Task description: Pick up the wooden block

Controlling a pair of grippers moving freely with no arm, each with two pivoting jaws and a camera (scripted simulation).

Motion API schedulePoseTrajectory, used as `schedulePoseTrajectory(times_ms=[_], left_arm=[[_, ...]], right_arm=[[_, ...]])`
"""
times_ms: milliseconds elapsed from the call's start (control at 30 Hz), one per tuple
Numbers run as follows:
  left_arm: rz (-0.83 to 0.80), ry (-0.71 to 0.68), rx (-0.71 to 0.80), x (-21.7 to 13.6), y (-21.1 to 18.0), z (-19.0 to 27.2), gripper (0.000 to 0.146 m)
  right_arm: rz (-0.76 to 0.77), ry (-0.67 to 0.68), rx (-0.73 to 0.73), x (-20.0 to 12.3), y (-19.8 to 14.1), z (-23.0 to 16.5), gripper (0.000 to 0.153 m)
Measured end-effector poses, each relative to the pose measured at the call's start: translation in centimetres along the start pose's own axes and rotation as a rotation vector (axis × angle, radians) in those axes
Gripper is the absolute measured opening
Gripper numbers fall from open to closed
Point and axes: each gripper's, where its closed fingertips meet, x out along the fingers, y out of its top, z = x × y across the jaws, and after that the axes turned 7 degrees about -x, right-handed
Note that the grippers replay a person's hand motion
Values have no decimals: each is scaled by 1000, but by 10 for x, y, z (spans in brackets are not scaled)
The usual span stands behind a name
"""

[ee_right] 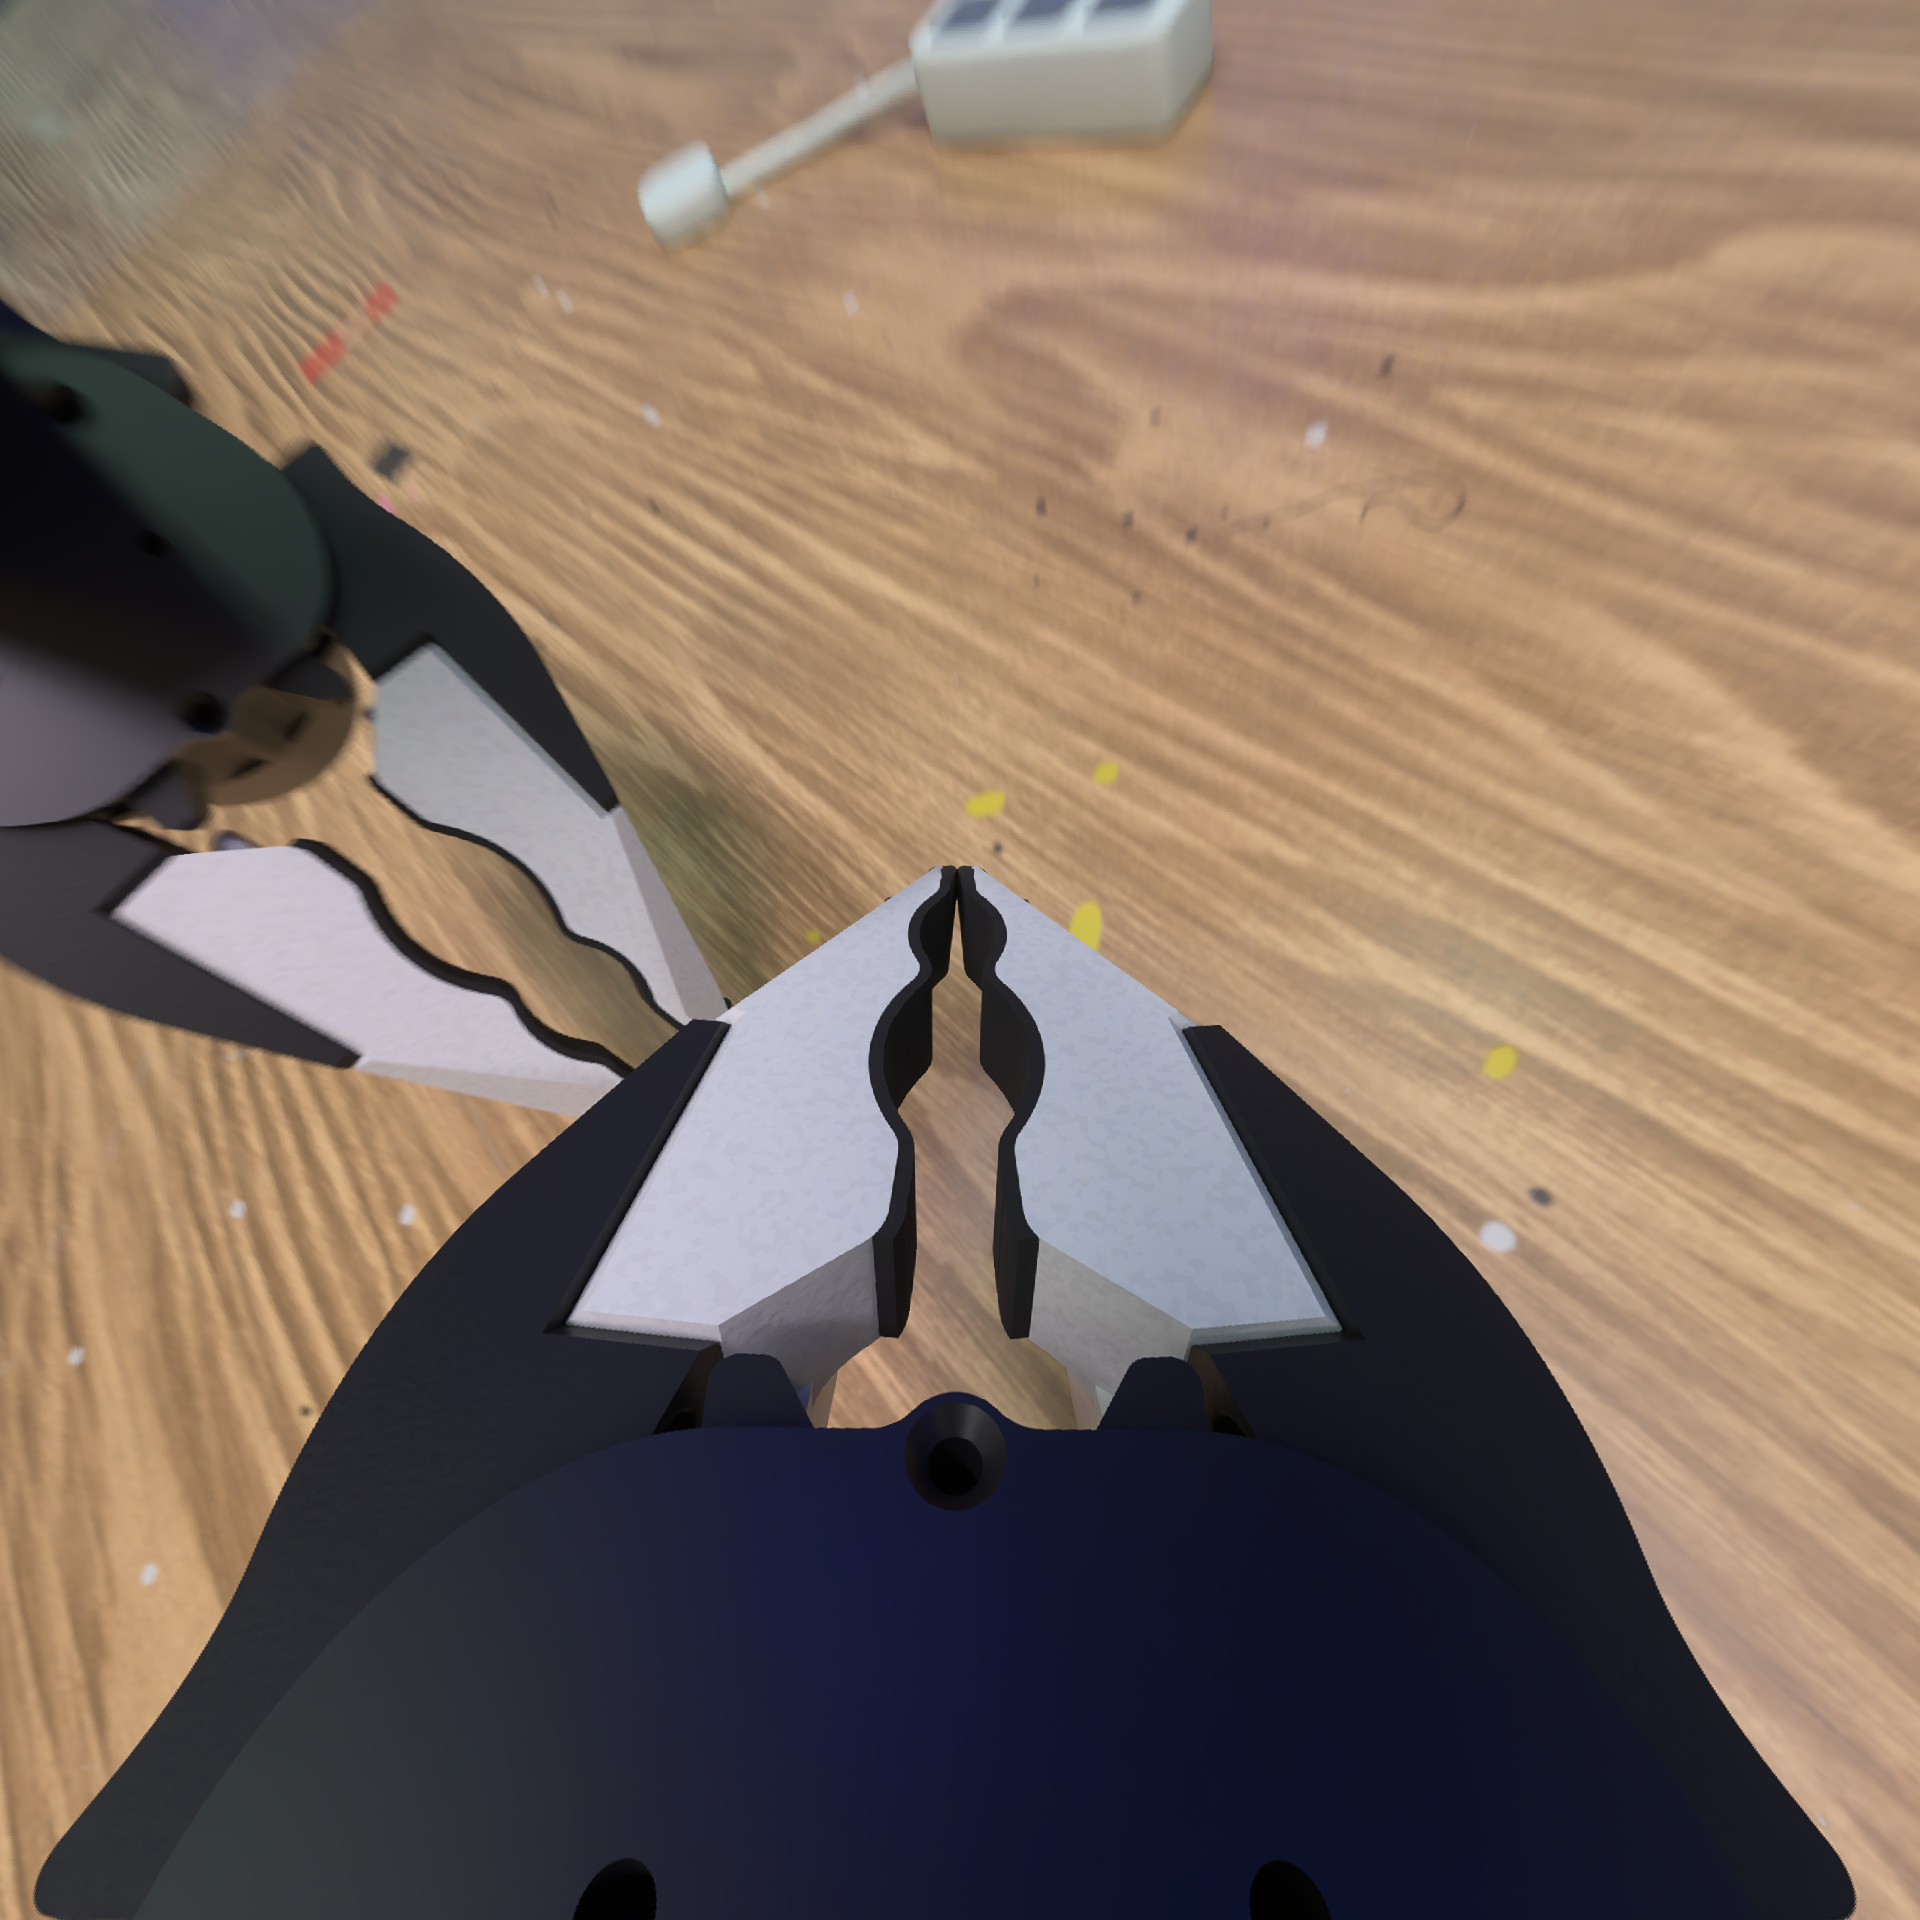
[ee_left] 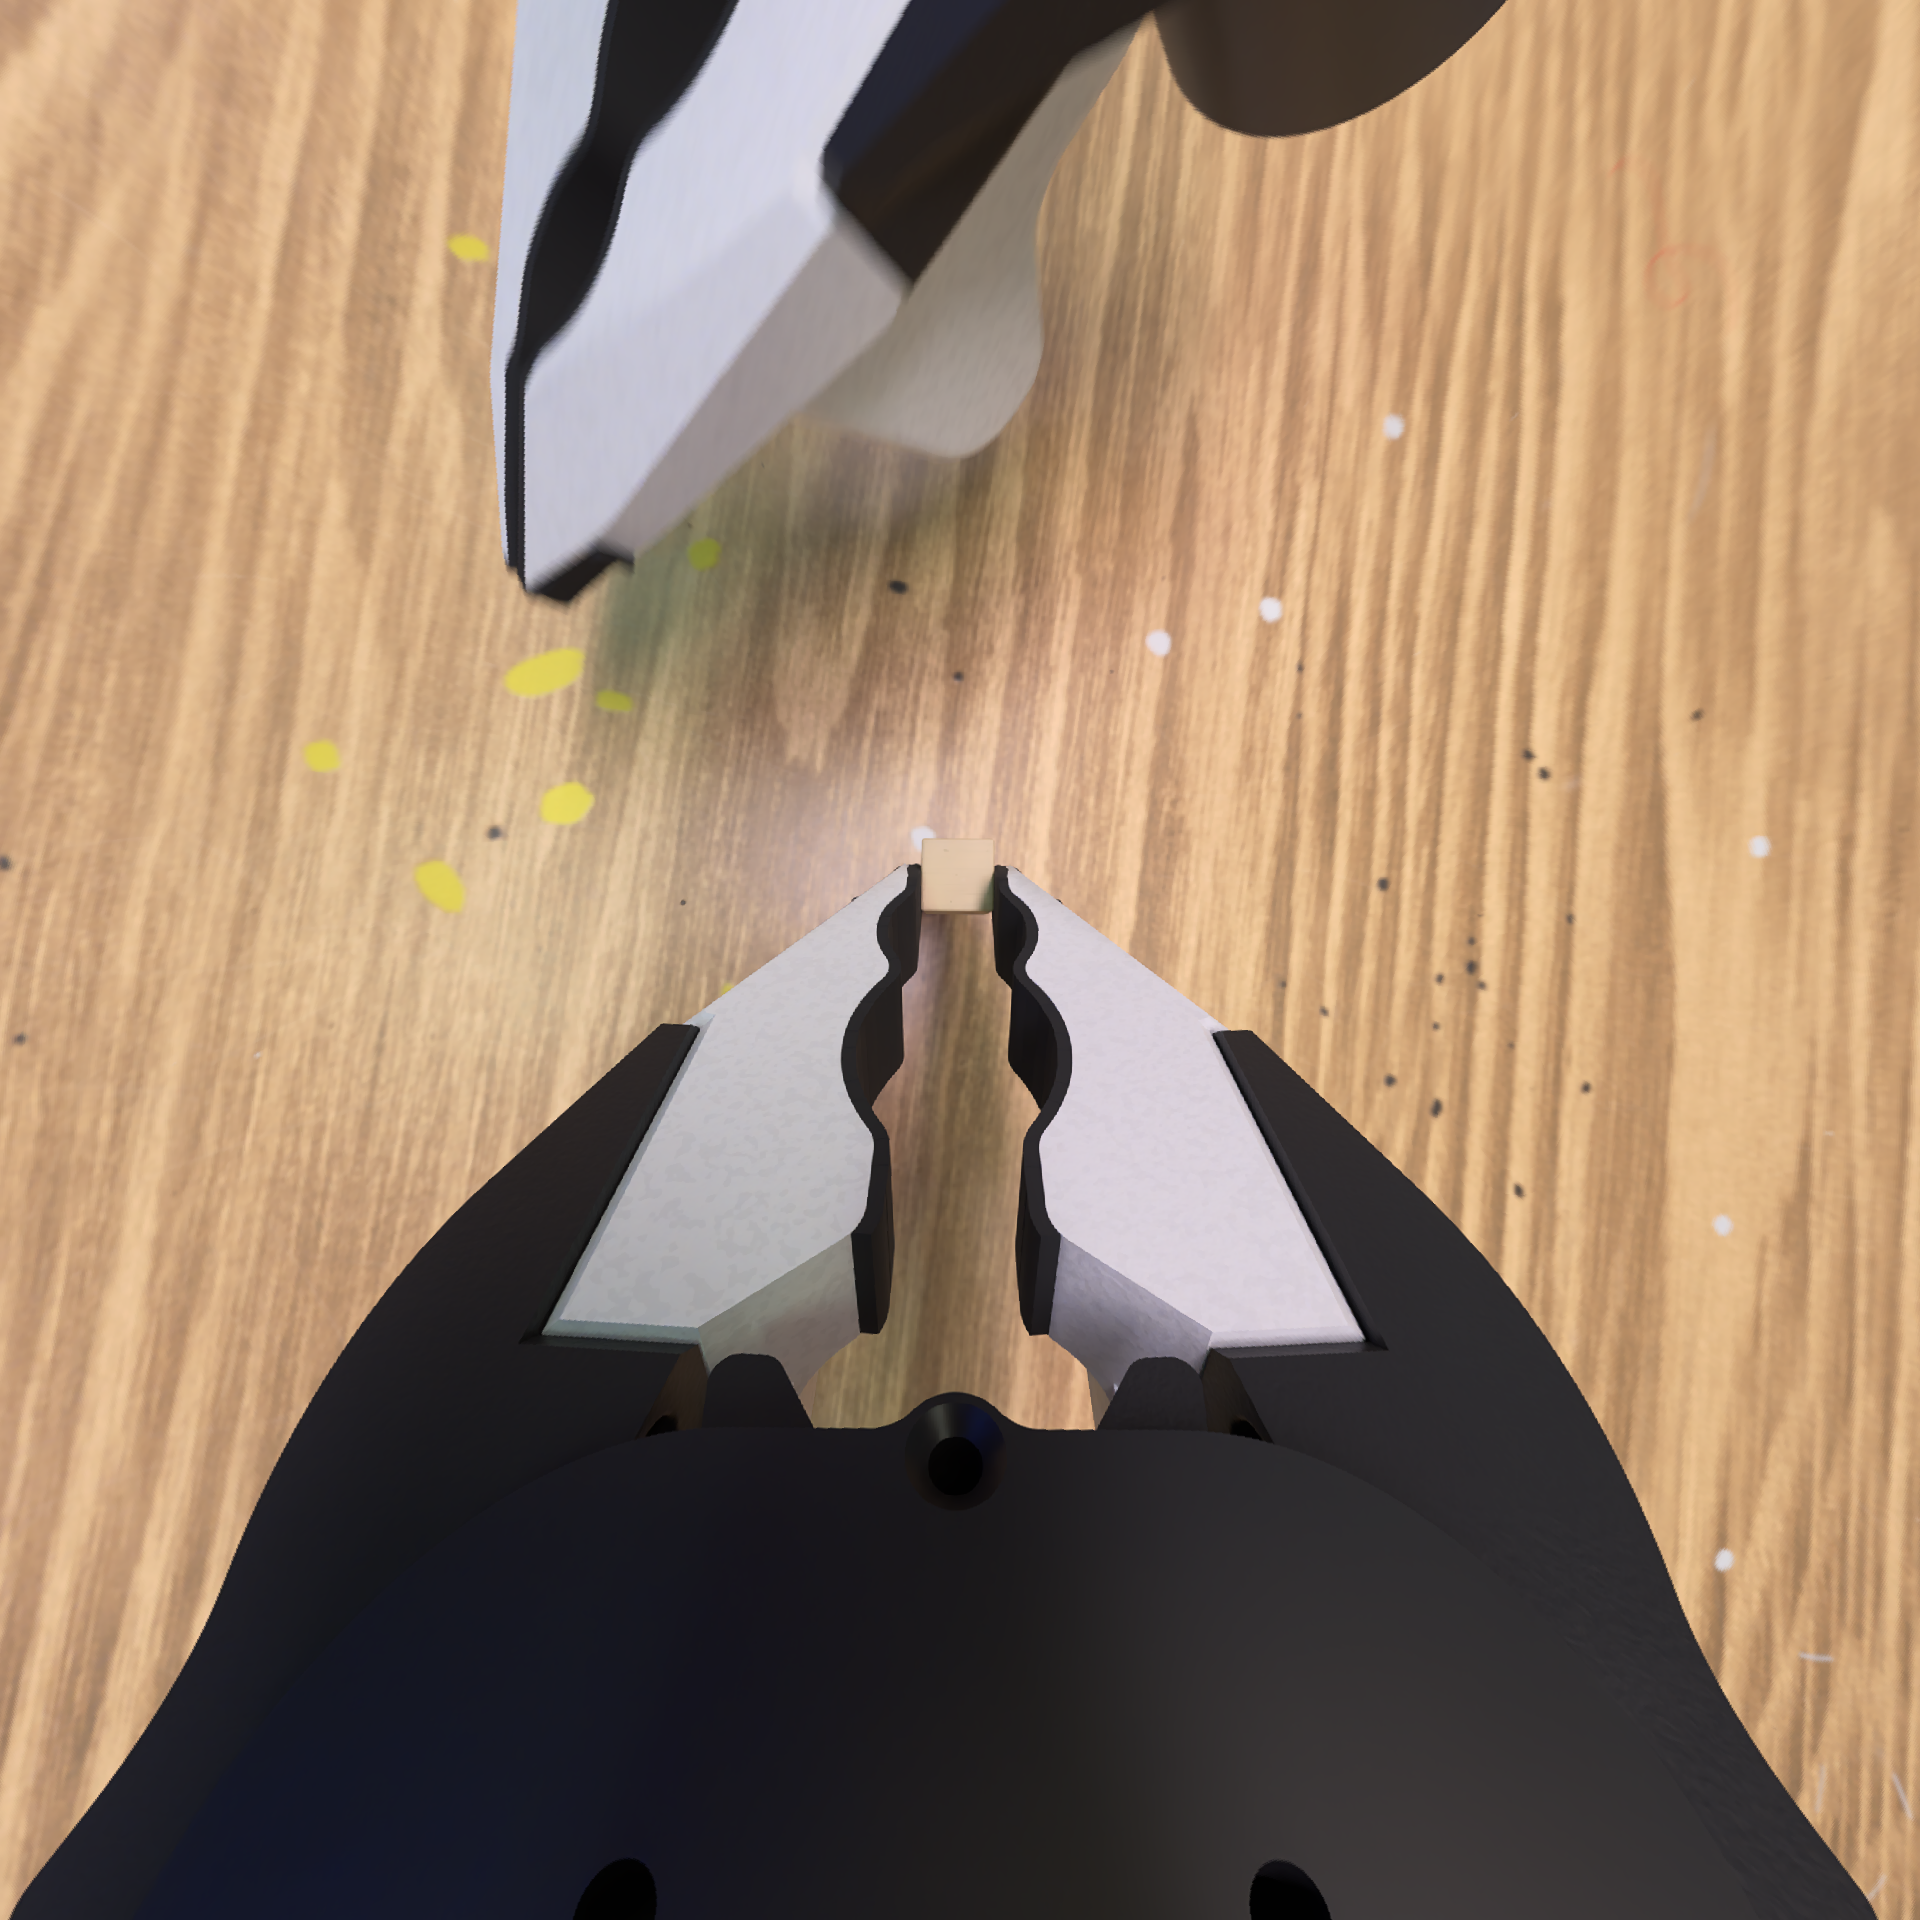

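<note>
The wooden block (ee_left: 956,889), small and pale, sits pinched between the very tips of the left hand-held gripper (ee_left: 957,891), whose fingers close on its two sides; whether it rests on the worktop (ee_left: 1455,727) or has cleared it I cannot tell. The hold is only at the tips, so I judge a tilt or a jerk could roll the block out. The right hand-held gripper (ee_right: 956,875) has its tips closed together on nothing and hangs just beyond the left one, low over the worktop; a drift toward it could knock the block loose. A pale corded device (ee_right: 1049,62) lies well apart, no hazard
</note>
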Motion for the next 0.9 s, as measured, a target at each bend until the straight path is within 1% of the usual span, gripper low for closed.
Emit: schedulePoseTrajectory(times_ms=[100,233,333,433,500,533,600,633,667,733,767,800,867,900], left_arm=[[85,-25,-22,-22,7,1,13],[237,-77,-36,-66,24,3,13],[329,-111,-30,-102,35,5,13],[380,-117,-15,-125,40,6,13],[380,-136,9,-132,37,8,13],[375,-150,17,-134,34,10,13],[363,-185,30,-136,29,15,13],[354,-203,36,-136,27,17,13],[346,-219,38,-137,25,20,13],[336,-271,43,-138,23,27,13],[330,-295,37,-139,23,30,13],[320,-319,31,-140,22,32,13],[300,-361,33,-142,21,36,13],[290,-380,29,-143,21,38,13]], right_arm=[[125,14,11,-26,29,-5,0],[248,29,24,-61,56,-12,0],[239,27,15,-72,56,-16,0],[190,40,-12,-69,48,-25,0],[167,41,-96,-65,46,-35,0],[173,31,-178,-64,49,-43,0],[199,-2,-399,-66,61,-63,0],[213,-54,-531,-68,69,-72,0],[217,-132,-677,-70,78,-78,5],[174,-335,-1002,-68,93,-87,57],[124,-415,-1158,-65,97,-90,65],[80,-481,-1287,-61,100,-94,67],[22,-546,-1476,-47,103,-101,69],[-5,-581,-1544,-43,105,-101,67]])
